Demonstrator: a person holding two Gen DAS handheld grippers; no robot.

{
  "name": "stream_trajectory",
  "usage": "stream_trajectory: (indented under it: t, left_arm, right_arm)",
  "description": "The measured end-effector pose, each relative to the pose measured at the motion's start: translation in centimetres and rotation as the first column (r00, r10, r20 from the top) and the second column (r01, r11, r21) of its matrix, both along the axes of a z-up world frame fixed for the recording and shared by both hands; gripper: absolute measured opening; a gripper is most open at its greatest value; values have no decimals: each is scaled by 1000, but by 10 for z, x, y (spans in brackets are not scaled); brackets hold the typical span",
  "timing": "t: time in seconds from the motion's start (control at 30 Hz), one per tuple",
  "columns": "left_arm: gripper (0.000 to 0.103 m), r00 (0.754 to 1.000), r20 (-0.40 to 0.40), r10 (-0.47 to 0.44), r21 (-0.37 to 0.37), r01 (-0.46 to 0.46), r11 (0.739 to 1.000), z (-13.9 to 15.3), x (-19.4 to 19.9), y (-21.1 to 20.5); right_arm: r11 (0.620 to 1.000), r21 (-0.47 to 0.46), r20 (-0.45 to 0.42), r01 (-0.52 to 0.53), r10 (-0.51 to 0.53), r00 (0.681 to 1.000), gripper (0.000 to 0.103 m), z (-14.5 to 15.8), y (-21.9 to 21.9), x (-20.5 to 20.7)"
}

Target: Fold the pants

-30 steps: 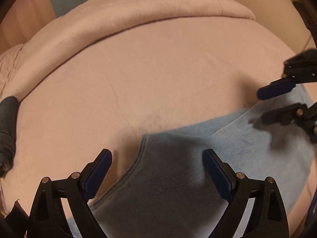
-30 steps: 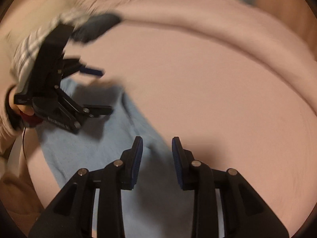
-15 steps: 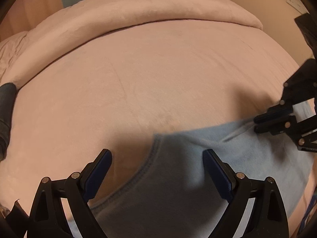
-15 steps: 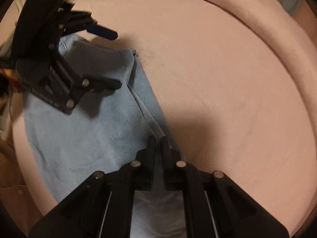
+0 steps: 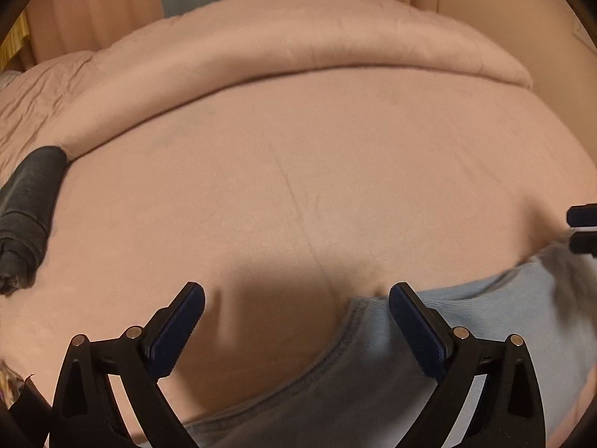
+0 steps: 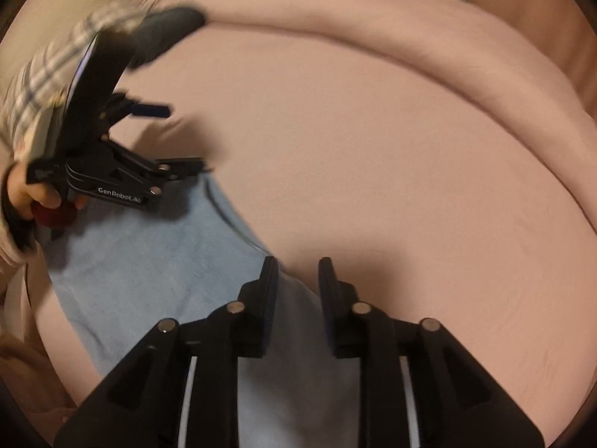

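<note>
Across the near side of the pink bed sheet (image 5: pixel 298 194), the light blue pants (image 6: pixel 149 261) are lying flat, their hemmed edge (image 5: pixel 335 351) curving from the lower middle of the left wrist view up toward the right. Beyond that edge the sheet is stretching wide and bare toward the rolled pink duvet (image 5: pixel 298 44) at the far side. A dark rolled garment (image 5: pixel 30 201) is sitting at the far left, well apart from the pants.

Over the hem, the left gripper (image 5: pixel 296 332) is hovering with its fingers spread wide, one blue pad (image 5: pixel 179 328) above bare sheet and the other above the blue fabric, neither one visibly touching cloth. From the right wrist view, this gripper (image 6: pixel 183 142) is tilting down toward the pants' far corner, and the person's left hand (image 6: pixel 33 194) is wrapping its handle, a plaid sleeve (image 6: pixel 48 74) showing blurred above.

At the pants' long edge, the right gripper (image 6: pixel 298 280) is holding its fingers a narrow gap apart, nothing between them, and one finger (image 6: pixel 268 291) is hanging over fabric while the other is above sheet
</note>
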State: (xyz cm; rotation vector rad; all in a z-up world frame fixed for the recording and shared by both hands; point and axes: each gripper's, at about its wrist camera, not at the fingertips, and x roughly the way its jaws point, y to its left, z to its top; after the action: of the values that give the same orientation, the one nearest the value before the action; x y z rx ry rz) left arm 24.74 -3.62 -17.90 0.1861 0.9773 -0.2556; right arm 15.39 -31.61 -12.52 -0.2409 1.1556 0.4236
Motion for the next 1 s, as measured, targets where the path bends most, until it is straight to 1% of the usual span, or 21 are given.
stream_trajectory:
  t: [0.1,0.17,0.23,0.27,0.3,0.33,0.37,0.4,0.43,0.5,0.53,0.6,0.63,0.67,0.7,0.73,0.77,0.83,0.87,0.93,1.0]
  left_arm:
    - [100,997,24,-67,-32,68,997,12,-27,-2]
    - [100,993,29,-118,-50,119,992,12,-51,-7]
    - [100,988,-4,-155,-33,154,987,-2,-76,-8]
    - [100,986,-33,-162,3,163,987,-14,-88,-8]
    - [100,983,-54,-173,36,175,984,-26,-98,-7]
    - [100,985,-42,-170,26,171,985,-33,-110,0]
    - [100,988,-25,-154,-2,154,988,-32,-116,7]
    - [100,989,-43,-143,-8,142,990,-31,-119,13]
    - [100,990,-48,-131,0,131,991,-29,-122,17]
    - [100,994,-58,-88,50,91,995,-23,-131,25]
    - [100,995,-53,-80,76,83,994,-20,-135,29]
    - [100,998,-31,-54,128,57,990,-15,-149,45]
    - [100,999,-40,-21,128,26,991,-15,-155,58]
    - [100,999,-50,5,109,0,994,-16,-160,70]
    - [100,998,-58,30,77,-25,997,-14,-165,78]
    - [100,997,-56,48,55,-45,997,-10,-170,84]
    - [100,997,-50,64,51,-62,997,-6,-174,87]
    - [100,996,-44,76,0,-76,997,5,-179,87]
    - [100,996,-47,74,-36,-76,996,8,-179,83]
    - [100,997,-58,52,-120,-59,991,18,-176,64]
    - [100,998,-67,-7,-206,-7,979,25,-169,33]
  right_arm:
    - [991,19,18,136,-136,991,26,13,-45,-34]
    - [976,20,14,215,-216,976,27,11,-81,-54]
    - [947,5,-8,321,-321,947,32,5,-122,-82]
    - [927,-4,-33,376,-376,926,32,-2,-142,-101]
    - [906,-25,-62,422,-423,904,31,-11,-156,-121]
    - [885,-87,-93,457,-464,881,30,-25,-169,-140]
    - [879,-95,-89,467,-474,876,29,-32,-179,-155]
    - [879,-9,-49,476,-476,878,27,-26,-190,-169]
    - [858,16,-63,513,-511,857,18,-24,-202,-176]
    - [828,38,-72,560,-556,828,13,-18,-214,-181]
    - [824,36,-73,566,-563,824,14,-14,-213,-179]
    - [830,-10,-34,558,-558,829,24,-6,-199,-178]
    - [834,-11,-5,552,-552,834,33,4,-196,-181]
    - [828,-6,10,560,-560,828,38,5,-192,-184]
    - [806,-6,29,591,-591,806,43,9,-199,-189]
    - [785,-4,37,620,-619,784,43,6,-201,-195]
    - [742,19,35,671,-671,741,44,5,-211,-204]
    - [627,130,-16,768,-773,634,46,2,-246,-230]
    - [551,227,-67,803,-814,577,46,-3,-261,-246]
    - [476,347,-127,808,-830,544,47,-13,-271,-265]
    - [443,402,-142,801,-835,532,48,-21,-268,-277]
